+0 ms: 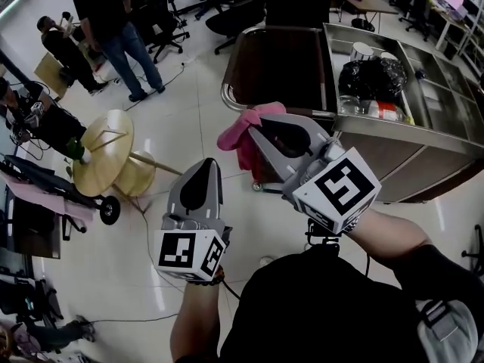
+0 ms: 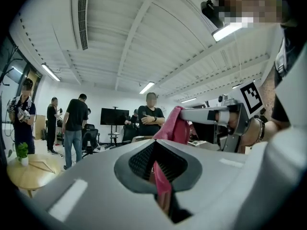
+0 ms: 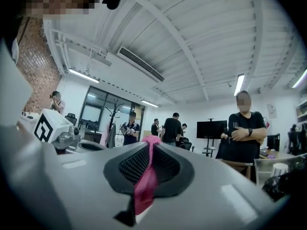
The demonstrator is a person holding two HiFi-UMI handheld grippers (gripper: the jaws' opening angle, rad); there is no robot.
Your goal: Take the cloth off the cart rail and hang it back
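Clamping cloth [image 2: 162,181], seemingly, left hand-held gripper [image 2: 154,146] shows it only in its view.

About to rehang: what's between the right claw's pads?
The pink cloth, pinched in the shut right claw; the right gripper view shows it.

Open floor [image 1: 193,127] left of the cart [image 1: 393,153] gives me room. Farther left it's blocked — a round table [image 1: 102,150] and a standing person [image 1: 113,13].

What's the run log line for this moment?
left claw: shut on cloth | right claw: shut on cloth | cloth: pink, bunched, near cart rail
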